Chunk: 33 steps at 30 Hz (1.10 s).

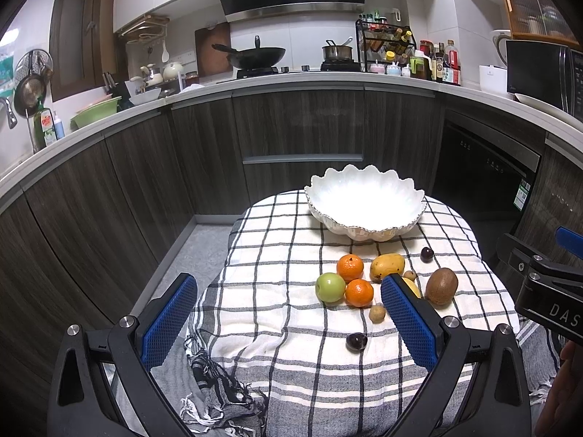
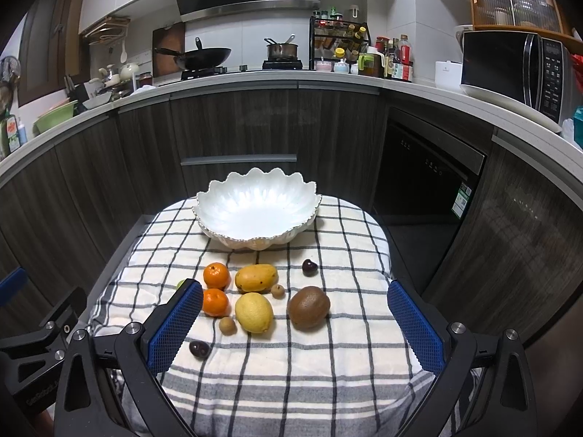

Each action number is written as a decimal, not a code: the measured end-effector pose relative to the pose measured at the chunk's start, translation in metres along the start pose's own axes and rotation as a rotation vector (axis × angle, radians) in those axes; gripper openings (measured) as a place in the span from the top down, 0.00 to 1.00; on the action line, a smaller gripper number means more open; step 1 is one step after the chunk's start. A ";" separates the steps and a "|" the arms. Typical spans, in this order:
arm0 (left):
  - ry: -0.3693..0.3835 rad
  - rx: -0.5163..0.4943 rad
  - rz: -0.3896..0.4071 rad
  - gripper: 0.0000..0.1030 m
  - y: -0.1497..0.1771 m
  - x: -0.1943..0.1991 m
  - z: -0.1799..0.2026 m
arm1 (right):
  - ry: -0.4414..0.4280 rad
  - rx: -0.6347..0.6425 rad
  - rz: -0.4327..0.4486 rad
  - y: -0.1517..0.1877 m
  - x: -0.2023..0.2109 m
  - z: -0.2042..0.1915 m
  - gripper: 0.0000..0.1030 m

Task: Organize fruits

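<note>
The fruits lie loose in a cluster at the middle of the cloth-covered worktop (image 2: 328,364): two oranges (image 2: 216,275), a mango (image 2: 256,277), a lemon (image 2: 254,312), a kiwi (image 2: 309,306), a green apple (image 1: 330,287) and some small dark and tan fruits. The scalloped white bowl (image 2: 255,215) stands empty near the far edge, probably their destination. Both the left hand-held gripper (image 1: 288,313) and the right hand-held gripper (image 2: 295,322) hover over the near edge, jaws spread wide and holding nothing, likely poised for a first pick.

We see a white scalloped bowl (image 2: 257,211) on a white cloth (image 2: 346,346) checked in dark lines, two orange mandarins (image 2: 216,275), a yellow lemon (image 2: 254,312), a brown kiwi (image 2: 309,306), a green apple (image 1: 330,287) and blue gripper pads (image 2: 415,326).
</note>
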<state>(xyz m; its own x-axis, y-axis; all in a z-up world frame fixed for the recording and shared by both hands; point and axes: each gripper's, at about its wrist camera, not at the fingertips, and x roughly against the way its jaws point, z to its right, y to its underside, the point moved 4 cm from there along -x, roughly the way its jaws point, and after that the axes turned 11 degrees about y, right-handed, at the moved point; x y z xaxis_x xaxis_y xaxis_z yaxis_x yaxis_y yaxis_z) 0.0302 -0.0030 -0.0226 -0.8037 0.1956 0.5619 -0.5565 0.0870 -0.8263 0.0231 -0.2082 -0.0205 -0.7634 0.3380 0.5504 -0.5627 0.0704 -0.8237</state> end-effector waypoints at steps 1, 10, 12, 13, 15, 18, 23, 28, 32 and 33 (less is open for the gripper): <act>0.000 0.000 0.001 0.00 0.000 0.000 0.000 | 0.000 0.000 0.000 0.000 0.000 0.000 0.01; -0.002 -0.002 0.009 0.00 -0.004 0.005 -0.002 | 0.000 0.000 0.002 0.000 0.000 0.000 0.01; -0.002 -0.003 0.008 0.00 -0.004 0.005 -0.002 | 0.000 -0.001 0.001 0.000 0.000 0.000 0.01; -0.001 -0.002 0.008 0.00 -0.005 0.006 -0.002 | 0.000 0.000 0.001 0.000 0.000 0.000 0.01; -0.002 -0.002 0.007 0.00 -0.004 0.005 -0.002 | 0.001 -0.001 0.000 0.000 0.001 0.000 0.01; -0.003 -0.002 0.008 0.00 -0.004 0.005 -0.002 | 0.001 -0.002 0.000 0.000 0.001 0.001 0.01; -0.002 -0.001 0.008 0.00 -0.004 0.005 -0.002 | -0.001 -0.001 -0.001 0.000 0.001 0.000 0.01; 0.003 -0.011 0.009 0.00 -0.004 0.004 0.000 | 0.005 0.001 0.002 0.001 0.000 0.001 0.01; 0.018 -0.032 0.003 0.00 -0.001 -0.003 0.003 | 0.020 0.005 0.003 0.002 -0.006 0.003 0.01; 0.021 -0.043 0.001 0.00 0.000 -0.006 0.005 | 0.024 0.006 0.004 0.003 -0.007 0.004 0.01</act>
<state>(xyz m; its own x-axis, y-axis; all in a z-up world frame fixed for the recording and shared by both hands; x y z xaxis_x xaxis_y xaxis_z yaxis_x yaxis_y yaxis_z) 0.0338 -0.0088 -0.0253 -0.7997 0.2161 0.5601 -0.5454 0.1284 -0.8283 0.0257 -0.2142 -0.0263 -0.7580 0.3609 0.5434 -0.5615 0.0630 -0.8251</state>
